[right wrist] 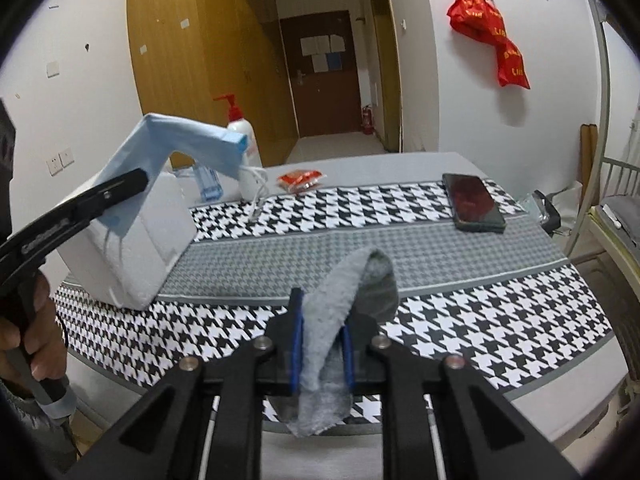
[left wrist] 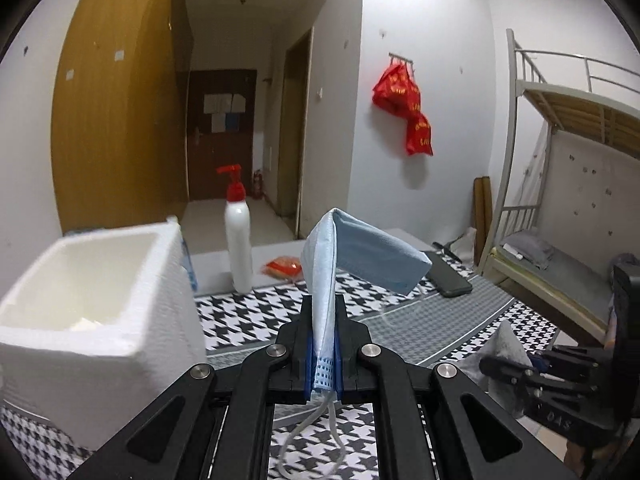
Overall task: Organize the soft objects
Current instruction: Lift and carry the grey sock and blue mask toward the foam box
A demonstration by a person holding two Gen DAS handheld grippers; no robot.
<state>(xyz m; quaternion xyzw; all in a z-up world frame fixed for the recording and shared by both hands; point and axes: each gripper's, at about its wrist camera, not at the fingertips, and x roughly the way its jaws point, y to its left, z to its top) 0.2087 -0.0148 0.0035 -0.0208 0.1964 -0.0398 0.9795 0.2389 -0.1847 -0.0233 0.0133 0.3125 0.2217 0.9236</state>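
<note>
White walls [left wrist: 424, 20], wooden wardrobe [left wrist: 116, 120], brown door [right wrist: 324, 76], bunk bed [left wrist: 560, 120].

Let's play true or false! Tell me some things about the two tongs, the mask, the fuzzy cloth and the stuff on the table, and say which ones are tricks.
1. The left tongs pinch a light blue pleated face mask. True.
2. The right tongs are empty. False: they grip a fuzzy grey cloth.
3. The white foam box stands on the houndstooth-patterned tablecloth. True.
4. The white pump bottle with a red top lies on its side. False: it stands upright.
5. A black phone lies flat on the table. True.
</note>
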